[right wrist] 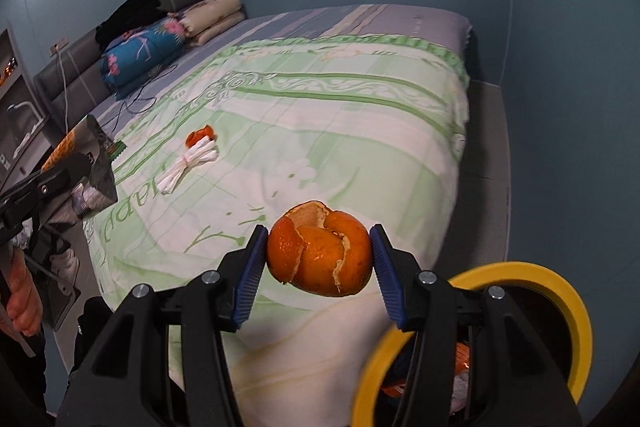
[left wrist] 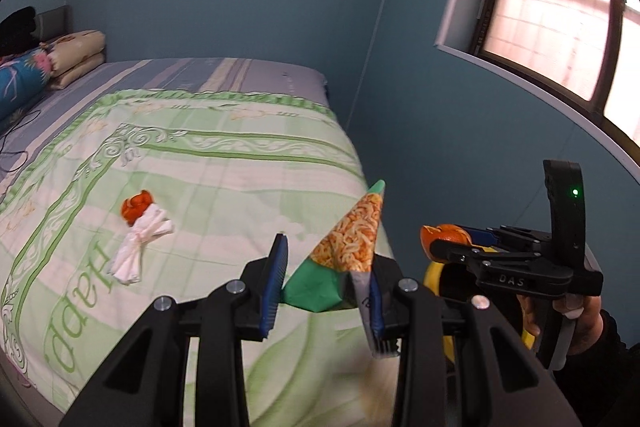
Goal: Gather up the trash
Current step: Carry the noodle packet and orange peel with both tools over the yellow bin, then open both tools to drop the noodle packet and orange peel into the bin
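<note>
Our right gripper clamps orange peel, our left gripper pinches a snack wrapper; either may miss the yellow-rimmed bin, lower right.

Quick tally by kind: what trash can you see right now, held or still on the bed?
Orange peel: 2, one in the right gripper as the held orange peel, one as the peel on the bed
Snack wrapper: 1, the snack wrapper in the left gripper
White tissue bundle: 1, the tissue bundle beside the peel on the bed
Total: 4

Orange peel and snack wrapper held aloft.
</note>
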Motion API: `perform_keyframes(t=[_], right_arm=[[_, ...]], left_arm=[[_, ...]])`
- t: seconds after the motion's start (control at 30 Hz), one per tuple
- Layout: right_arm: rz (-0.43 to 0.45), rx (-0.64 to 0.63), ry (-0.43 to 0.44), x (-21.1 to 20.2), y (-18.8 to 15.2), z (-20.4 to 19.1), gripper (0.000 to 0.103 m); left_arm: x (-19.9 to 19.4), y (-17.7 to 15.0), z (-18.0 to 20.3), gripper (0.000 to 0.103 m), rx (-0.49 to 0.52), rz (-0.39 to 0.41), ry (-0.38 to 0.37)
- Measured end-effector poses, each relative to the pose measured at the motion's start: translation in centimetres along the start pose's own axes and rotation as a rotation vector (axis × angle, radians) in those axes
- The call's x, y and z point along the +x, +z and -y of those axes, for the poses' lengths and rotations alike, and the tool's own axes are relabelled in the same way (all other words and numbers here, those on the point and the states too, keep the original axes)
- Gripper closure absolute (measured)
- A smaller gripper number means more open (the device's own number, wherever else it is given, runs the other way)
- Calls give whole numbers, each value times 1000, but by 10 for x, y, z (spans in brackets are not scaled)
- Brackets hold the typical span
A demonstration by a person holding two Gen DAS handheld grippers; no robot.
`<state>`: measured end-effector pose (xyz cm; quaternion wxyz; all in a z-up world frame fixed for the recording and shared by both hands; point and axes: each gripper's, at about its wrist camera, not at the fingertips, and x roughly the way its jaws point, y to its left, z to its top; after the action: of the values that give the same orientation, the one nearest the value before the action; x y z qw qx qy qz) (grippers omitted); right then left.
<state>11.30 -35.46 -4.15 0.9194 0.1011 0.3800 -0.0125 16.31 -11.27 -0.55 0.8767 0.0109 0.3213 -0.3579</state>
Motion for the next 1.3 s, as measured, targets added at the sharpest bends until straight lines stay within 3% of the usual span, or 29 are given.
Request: perform_keyframes(t=[0.33,0.8,1.07,1.3], right_arm=[[87,95,-105,-50,-17,53,54],[117,242,-179,-76,-46,110,54],[85,329,-201,-74,-61,142,53],[42,424,-210,-67,-77,172,53]], left_arm=[[-1,0,68,70,83,4,-83],[27,-5,141,70,132,-24,-175],[70,-28,171,70,137,-113,-251],[103,-48,184,70,124,-197,-254]])
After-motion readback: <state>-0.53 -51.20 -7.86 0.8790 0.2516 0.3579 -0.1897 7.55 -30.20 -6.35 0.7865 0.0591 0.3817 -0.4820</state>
